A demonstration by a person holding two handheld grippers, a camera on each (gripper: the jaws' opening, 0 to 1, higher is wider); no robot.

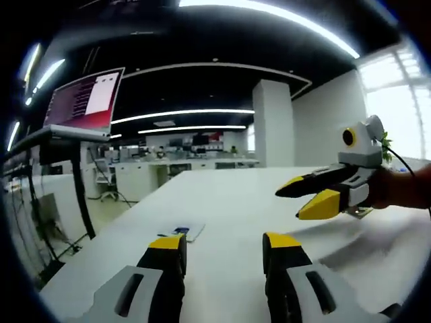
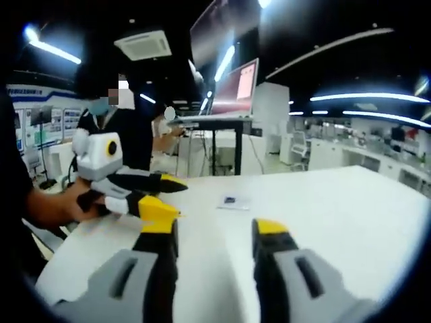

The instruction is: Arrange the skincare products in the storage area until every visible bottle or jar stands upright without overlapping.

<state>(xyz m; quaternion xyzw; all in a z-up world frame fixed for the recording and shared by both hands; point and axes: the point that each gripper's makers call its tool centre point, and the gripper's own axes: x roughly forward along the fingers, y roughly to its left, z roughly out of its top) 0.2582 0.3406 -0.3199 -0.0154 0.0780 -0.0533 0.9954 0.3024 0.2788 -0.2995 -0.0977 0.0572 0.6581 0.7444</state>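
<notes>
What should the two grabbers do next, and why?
Probably tip both views down and look around: the open left gripper and open right gripper hold nothing above the white table, where just a small flat card lies.

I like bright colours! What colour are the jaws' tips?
Yellow on black jaws, clearest in the left gripper view.

Open-plan lab or office — strip ceiling lights [image 1: 269, 17] at top, desk rows [image 1: 182, 161] mid-frame, monitor on stand [image 1: 84, 101] upper left.
</notes>
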